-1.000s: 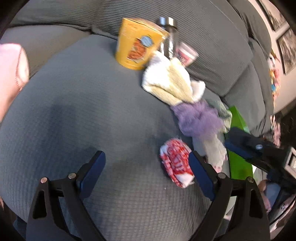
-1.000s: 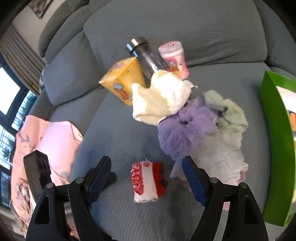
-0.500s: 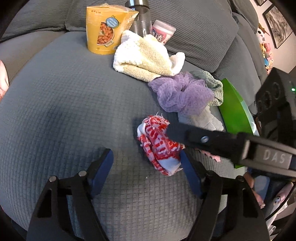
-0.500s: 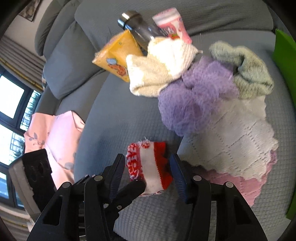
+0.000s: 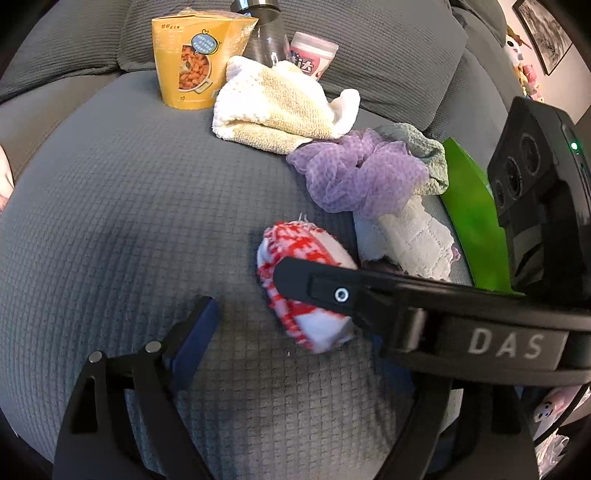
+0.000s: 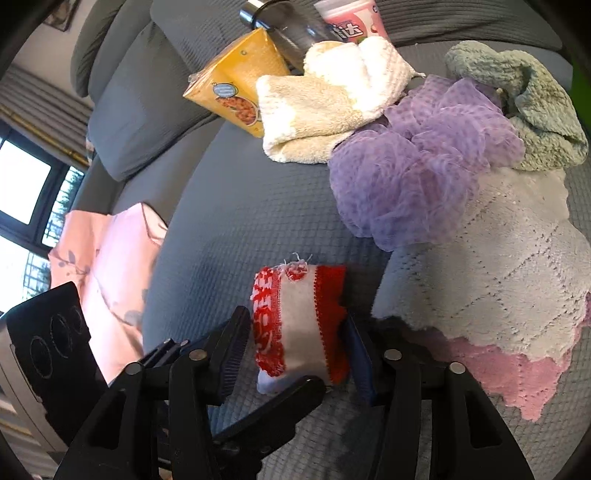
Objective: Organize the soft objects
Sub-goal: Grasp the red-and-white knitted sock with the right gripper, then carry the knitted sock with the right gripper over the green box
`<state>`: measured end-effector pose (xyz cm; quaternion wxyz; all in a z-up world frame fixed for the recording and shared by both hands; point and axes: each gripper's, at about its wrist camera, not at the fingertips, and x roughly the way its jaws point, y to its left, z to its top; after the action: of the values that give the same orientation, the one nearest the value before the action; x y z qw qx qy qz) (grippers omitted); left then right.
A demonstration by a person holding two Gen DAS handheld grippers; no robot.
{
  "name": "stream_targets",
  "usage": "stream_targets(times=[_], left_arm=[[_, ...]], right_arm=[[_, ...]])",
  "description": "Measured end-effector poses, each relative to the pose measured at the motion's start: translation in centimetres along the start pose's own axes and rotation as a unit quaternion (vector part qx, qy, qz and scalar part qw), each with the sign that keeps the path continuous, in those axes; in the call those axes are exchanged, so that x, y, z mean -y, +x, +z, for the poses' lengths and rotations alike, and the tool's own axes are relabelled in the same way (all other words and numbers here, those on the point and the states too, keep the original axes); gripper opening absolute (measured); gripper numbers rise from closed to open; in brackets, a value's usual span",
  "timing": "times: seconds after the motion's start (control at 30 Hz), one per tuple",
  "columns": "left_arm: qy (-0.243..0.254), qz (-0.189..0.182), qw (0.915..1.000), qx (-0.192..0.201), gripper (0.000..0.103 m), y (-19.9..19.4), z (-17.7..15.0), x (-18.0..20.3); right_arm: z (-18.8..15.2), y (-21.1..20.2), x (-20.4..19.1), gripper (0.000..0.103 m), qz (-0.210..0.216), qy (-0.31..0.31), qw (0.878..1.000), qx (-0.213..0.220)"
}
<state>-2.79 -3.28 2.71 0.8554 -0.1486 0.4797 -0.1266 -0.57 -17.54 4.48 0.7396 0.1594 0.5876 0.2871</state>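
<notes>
A small red-and-white knitted piece [image 6: 299, 321] lies on the grey sofa seat [image 5: 122, 229]. My right gripper [image 6: 295, 343] has closed on it, a finger on each side. It also shows in the left wrist view [image 5: 299, 266], partly hidden by the right gripper's black arm. My left gripper [image 5: 295, 332] is open around the same spot; its right finger is hidden behind that arm. Behind lie a cream towel [image 6: 325, 99], a purple mesh puff [image 6: 413, 162], a sage-green cloth [image 6: 532, 99] and a white-and-pink cloth [image 6: 498, 280].
A yellow snack box [image 5: 192, 62], a steel-capped bottle [image 5: 264, 33] and a pink tub [image 5: 310, 51] stand at the sofa back. A green box [image 5: 469, 218] stands on the right. A pink garment [image 6: 107, 266] lies on the left.
My right gripper moved forward and closed around the red-and-white piece. My left gripper came closer and lower, and the right gripper's arm now crosses its view.
</notes>
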Motion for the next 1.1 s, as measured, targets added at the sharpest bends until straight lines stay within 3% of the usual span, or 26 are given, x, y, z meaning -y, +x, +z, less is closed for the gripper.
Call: stream_targets(times=[0.1, 0.17, 0.23, 0.43, 0.73, 0.93, 1.1], left_arm=[[-0.012, -0.006, 0.9999, 0.007, 0.071, -0.3, 0.1, -0.5], [-0.009, -0.023, 0.9997, 0.004, 0.051, -0.3, 0.0, -0.5], [-0.013, -0.033, 0.9994, 0.002, 0.043, -0.3, -0.1, -0.4], [-0.005, -0.033, 0.9993, 0.019, 0.041, -1.1, 0.0, 0.2], [0.059, -0.032, 0.9945, 0.081, 0.04, -4.6, 1.7, 4.5], [0.117, -0.06, 0.9845, 0.116, 0.04, -5.9, 2.8, 9.6], [0.165, -0.109, 0.9725, 0.122, 0.04, -5.4, 3.4, 14.6]], right_arm=[[-0.1, 0.3, -0.2, 0.041, 0.003, -0.002, 1.0, 0.002], [-0.2, 0.4, -0.4, 0.041, 0.01, -0.003, 1.0, 0.002], [-0.2, 0.6, -0.7, 0.041, 0.011, -0.005, 1.0, -0.001], [-0.2, -0.1, -1.2, 0.041, 0.011, -0.011, 1.0, 0.013], [0.1, -6.0, -1.7, 0.041, 0.031, -0.021, 0.994, 0.101], [-0.7, -12.0, -0.2, 0.041, 0.025, -0.005, 0.983, 0.183], [-2.2, -17.1, 2.5, 0.041, 0.008, 0.025, 0.968, 0.251]])
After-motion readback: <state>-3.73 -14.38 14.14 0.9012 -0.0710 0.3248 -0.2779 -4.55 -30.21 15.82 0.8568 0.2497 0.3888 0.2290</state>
